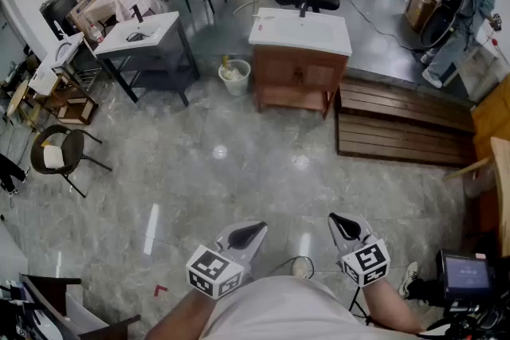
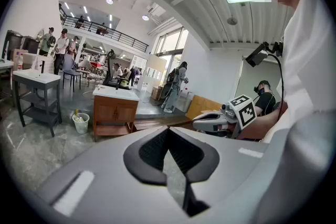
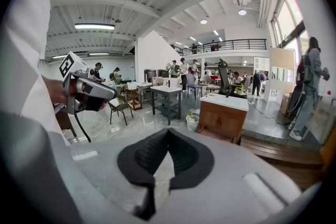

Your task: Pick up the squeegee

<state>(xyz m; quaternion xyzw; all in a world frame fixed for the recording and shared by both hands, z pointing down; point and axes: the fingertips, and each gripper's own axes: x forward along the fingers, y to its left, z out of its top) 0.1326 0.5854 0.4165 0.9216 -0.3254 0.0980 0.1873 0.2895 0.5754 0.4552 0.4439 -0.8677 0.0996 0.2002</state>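
Squeegee not spotted in any view. Left gripper (image 1: 253, 232) and right gripper (image 1: 341, 224) held low near body, jaws closed on nothing, probably resting before search around wooden vanity (image 1: 299, 68).

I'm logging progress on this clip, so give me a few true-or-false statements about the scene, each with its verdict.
The left gripper has its jaws together with nothing between them. True.
The right gripper is touching the wooden cabinet. False: it is held well apart from it, with bare floor between them.
A white bin stands beside the cabinet. True.
The cabinet's top is black. False: it is white.
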